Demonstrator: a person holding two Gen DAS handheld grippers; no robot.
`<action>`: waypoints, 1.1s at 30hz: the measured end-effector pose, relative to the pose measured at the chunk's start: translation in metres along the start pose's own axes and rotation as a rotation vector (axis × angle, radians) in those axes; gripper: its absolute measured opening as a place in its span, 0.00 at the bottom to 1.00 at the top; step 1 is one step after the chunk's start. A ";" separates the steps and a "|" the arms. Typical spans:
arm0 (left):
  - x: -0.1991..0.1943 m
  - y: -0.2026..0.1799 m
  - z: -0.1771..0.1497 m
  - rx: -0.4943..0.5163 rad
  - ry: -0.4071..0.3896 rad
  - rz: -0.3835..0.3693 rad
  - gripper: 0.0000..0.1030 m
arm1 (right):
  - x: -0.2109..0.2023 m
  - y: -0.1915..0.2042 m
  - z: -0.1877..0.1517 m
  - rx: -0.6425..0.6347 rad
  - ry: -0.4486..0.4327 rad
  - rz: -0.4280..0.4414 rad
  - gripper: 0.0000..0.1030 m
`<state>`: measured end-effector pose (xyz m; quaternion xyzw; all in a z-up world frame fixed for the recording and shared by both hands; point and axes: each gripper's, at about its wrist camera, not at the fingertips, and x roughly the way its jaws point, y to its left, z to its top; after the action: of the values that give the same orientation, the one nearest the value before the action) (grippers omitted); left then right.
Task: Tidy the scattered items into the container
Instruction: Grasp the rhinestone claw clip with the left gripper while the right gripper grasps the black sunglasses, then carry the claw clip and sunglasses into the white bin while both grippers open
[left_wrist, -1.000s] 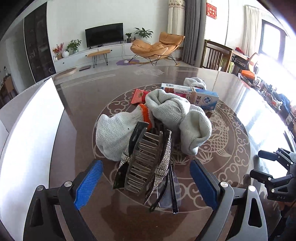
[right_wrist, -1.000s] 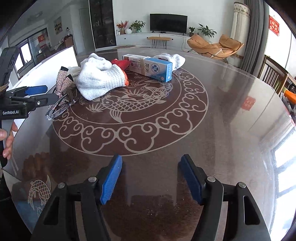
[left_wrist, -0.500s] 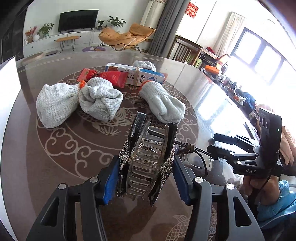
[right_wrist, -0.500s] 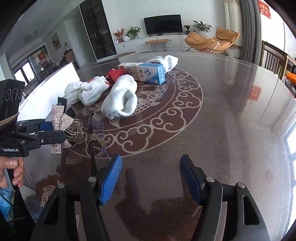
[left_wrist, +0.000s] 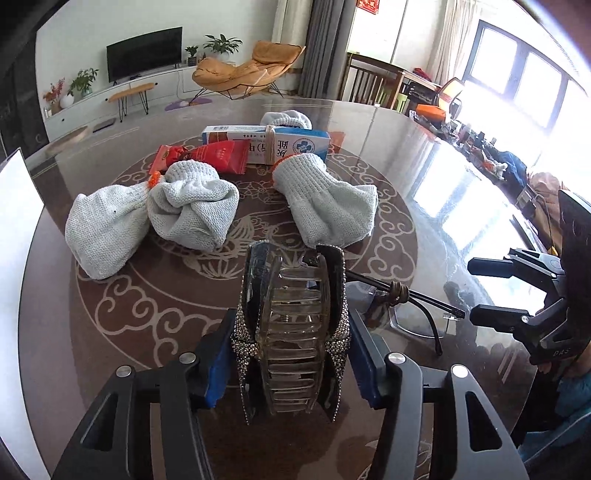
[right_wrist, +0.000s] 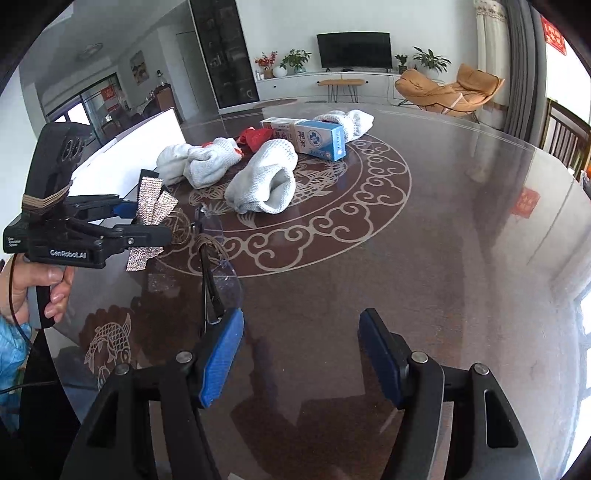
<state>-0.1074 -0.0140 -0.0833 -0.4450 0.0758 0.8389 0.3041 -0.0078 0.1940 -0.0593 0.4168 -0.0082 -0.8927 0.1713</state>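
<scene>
Pinching the rhinestone hair claw (left_wrist: 291, 332) lengthwise, the left gripper (left_wrist: 291, 354) sits nearer the white container (left_wrist: 18, 236) at the table's left edge than the spread, empty right gripper (right_wrist: 301, 354).

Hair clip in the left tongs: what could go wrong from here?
The hair clip is pinched only at its rhinestone sides, so it may twist or slip on the way to the white container. The glasses lie right beside it, with an arm close enough to snag.
</scene>
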 end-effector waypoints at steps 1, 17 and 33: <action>-0.001 0.000 -0.002 -0.011 0.001 0.005 0.53 | -0.004 0.003 0.002 -0.021 -0.006 0.030 0.65; -0.035 0.012 -0.038 -0.204 -0.002 0.117 0.53 | 0.079 0.068 0.050 -0.246 0.097 0.092 0.32; -0.054 -0.010 -0.043 -0.160 -0.046 0.211 0.53 | 0.034 0.056 0.039 -0.099 0.066 0.063 0.11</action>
<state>-0.0489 -0.0467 -0.0649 -0.4381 0.0480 0.8795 0.1795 -0.0407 0.1260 -0.0500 0.4365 0.0287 -0.8719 0.2200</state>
